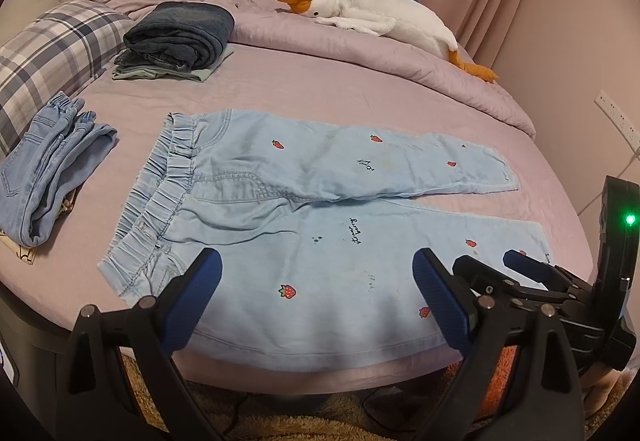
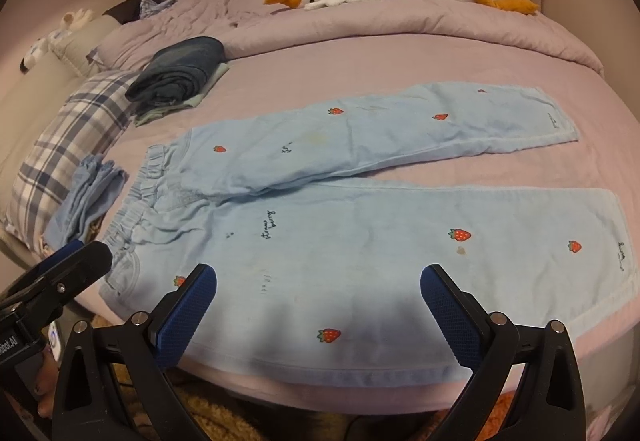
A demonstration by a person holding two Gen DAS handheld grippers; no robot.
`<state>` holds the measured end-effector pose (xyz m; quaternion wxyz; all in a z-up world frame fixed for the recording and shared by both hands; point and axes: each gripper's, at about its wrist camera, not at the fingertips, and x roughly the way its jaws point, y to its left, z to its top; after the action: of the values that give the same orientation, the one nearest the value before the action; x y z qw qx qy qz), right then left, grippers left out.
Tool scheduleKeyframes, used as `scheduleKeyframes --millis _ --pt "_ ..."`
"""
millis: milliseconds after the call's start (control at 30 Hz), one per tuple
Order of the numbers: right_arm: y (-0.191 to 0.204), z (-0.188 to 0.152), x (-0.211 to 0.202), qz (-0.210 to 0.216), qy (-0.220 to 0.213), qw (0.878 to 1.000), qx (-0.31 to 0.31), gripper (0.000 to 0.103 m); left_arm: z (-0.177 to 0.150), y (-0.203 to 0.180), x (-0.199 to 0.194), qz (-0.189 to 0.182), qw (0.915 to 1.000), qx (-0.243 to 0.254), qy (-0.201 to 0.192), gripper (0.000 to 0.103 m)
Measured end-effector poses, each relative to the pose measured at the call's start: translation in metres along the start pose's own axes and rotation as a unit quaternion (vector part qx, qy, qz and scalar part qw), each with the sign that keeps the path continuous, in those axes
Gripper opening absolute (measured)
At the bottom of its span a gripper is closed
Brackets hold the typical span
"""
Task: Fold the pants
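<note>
Light blue pants [image 1: 304,201] with a strawberry print lie flat on the lilac bed sheet [image 1: 320,81], elastic waistband to the left, both legs stretching right and slightly apart. In the right wrist view the same pants [image 2: 360,233] fill the middle. My left gripper [image 1: 318,297] is open, above the near leg close to the waist side. My right gripper [image 2: 320,305] is open too, over the near leg by the bed's front edge. Each shows in the other's view: the right gripper [image 1: 496,269] at the right, the left gripper [image 2: 80,253] at the left. Neither holds cloth.
A stack of folded dark jeans [image 1: 180,37] sits at the back left, folded light blue jeans [image 1: 52,169] at the left beside a plaid pillow [image 1: 52,45]. A white plush goose [image 1: 380,17] lies on the bunched duvet. Shaggy carpet [image 1: 280,421] lies below the bed edge.
</note>
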<state>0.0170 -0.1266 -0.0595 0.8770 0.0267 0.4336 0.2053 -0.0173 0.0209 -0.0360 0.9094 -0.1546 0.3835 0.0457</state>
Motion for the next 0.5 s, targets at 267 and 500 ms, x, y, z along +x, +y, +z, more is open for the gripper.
scheduleKeyframes --millis 267,500 --pt "-0.0022 -0.0003 0.0011 -0.001 0.002 1.000 0.003 0.102 -0.0009 0.0002 0.0009 0.001 1.0000 -0.001 0.003 0.094" --pt "-0.0023 -0.0008 0.0043 0.001 0.006 1.000 0.005 0.102 -0.0016 0.0013 0.0010 -0.003 1.0000 -0.004 0.006 0.092"
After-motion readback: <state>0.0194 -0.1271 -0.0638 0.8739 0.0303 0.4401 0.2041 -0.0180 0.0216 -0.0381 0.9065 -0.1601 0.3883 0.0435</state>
